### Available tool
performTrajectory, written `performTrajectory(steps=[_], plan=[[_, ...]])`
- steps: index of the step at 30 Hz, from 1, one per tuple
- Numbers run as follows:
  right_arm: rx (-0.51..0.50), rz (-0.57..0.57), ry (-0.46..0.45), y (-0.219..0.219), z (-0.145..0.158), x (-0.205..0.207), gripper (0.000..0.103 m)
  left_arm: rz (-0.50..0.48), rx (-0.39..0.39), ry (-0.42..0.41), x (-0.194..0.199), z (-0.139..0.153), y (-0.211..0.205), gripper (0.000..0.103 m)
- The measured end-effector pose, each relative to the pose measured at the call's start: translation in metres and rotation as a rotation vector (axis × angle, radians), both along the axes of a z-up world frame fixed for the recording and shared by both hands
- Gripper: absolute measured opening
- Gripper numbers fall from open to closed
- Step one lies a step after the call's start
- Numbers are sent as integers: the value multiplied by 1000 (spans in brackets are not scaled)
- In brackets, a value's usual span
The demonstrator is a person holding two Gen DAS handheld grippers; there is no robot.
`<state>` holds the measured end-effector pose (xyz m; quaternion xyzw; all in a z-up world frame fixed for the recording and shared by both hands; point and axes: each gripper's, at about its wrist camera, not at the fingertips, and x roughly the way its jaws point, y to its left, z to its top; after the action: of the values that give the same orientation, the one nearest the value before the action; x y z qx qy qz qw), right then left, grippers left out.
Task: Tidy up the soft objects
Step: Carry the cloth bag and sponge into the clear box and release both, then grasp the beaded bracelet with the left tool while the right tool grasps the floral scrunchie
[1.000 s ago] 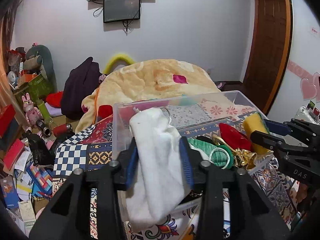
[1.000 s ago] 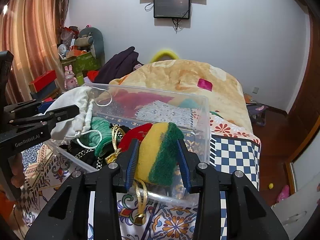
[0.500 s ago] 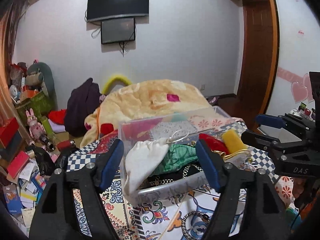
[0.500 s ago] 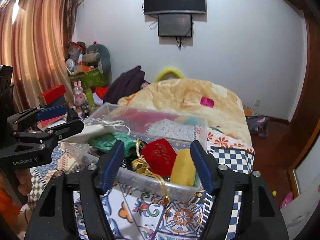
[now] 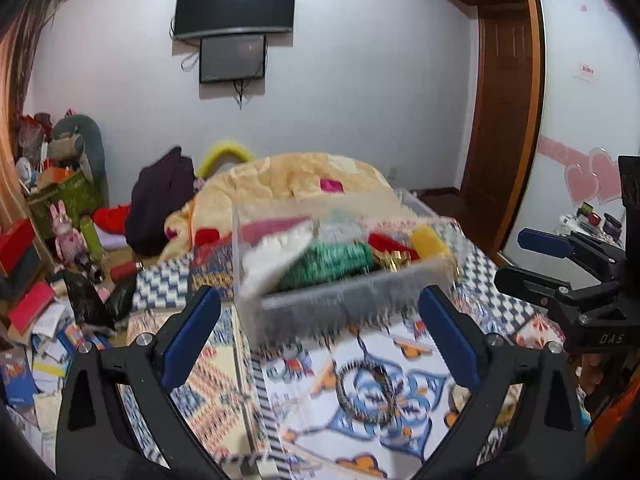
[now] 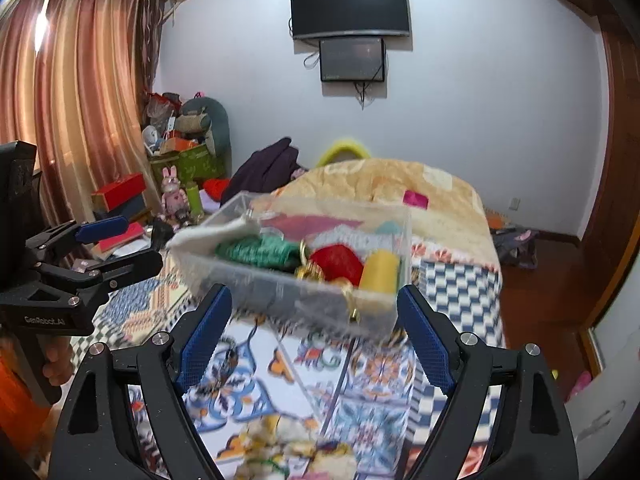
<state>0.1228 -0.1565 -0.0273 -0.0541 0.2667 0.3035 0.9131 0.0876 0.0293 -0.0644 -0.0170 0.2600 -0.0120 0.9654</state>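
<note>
A clear plastic bin [image 5: 344, 300] [image 6: 280, 284] stands on the patterned bedspread. In it lie a white cloth bag [image 5: 276, 256] [image 6: 212, 236], a green knitted piece [image 5: 332, 260] [image 6: 260, 250], a red pouch [image 6: 336, 260] [image 5: 390, 242], a yellow sponge [image 5: 430, 240] [image 6: 380, 272] and a gold ribbon [image 6: 310, 270]. My left gripper [image 5: 320, 336] is open and empty, held back from the bin's front. My right gripper [image 6: 316, 332] is open and empty, also in front of the bin. Both views are blurred by motion.
A beaded ring [image 5: 368, 388] lies on the bedspread [image 5: 208, 384] before the bin. A pale fluffy object [image 6: 288, 448] lies near the right gripper. A peach quilt [image 5: 296, 180] is heaped behind the bin. Boxes, toys and papers [image 5: 48, 280] clutter the floor left.
Both grippers opened, letting go of the white bag and the yellow sponge into the bin, then drew back and up away from it.
</note>
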Motion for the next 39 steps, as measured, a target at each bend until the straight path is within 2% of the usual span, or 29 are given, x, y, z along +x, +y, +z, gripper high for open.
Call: performTrajectory(steps=[5, 9, 20, 25, 26, 28, 32, 37, 39], plan=[[-39, 4, 60, 1, -27, -11, 83, 6, -2, 82, -5, -31, -6, 101], [-64, 6, 117, -2, -49, -17, 83, 14, -38, 137, -9, -57, -8, 101], [-95, -3, 250, -15, -91, -39, 83, 21, -36, 215, 1, -94, -27, 100], [-93, -3, 238, -18, -96, -44, 83, 23, -30, 227, 7, -100, -32, 85], [-95, -2, 232, -17, -96, -45, 81, 20, -34, 233, 9, -102, -33, 83], [-108, -6, 215, -16, -96, -46, 68, 29, -17, 227, 12, -104, -37, 78], [-125, -10, 192, -14, -95, -46, 54, 28, 2, 219, 17, -106, -44, 68], [-106, -29, 195, -19, -94, -43, 33, 31, 38, 187, 14, -106, -50, 45], [-90, -35, 205, -23, -93, -41, 29, 31, 58, 177, 12, -106, -52, 39]])
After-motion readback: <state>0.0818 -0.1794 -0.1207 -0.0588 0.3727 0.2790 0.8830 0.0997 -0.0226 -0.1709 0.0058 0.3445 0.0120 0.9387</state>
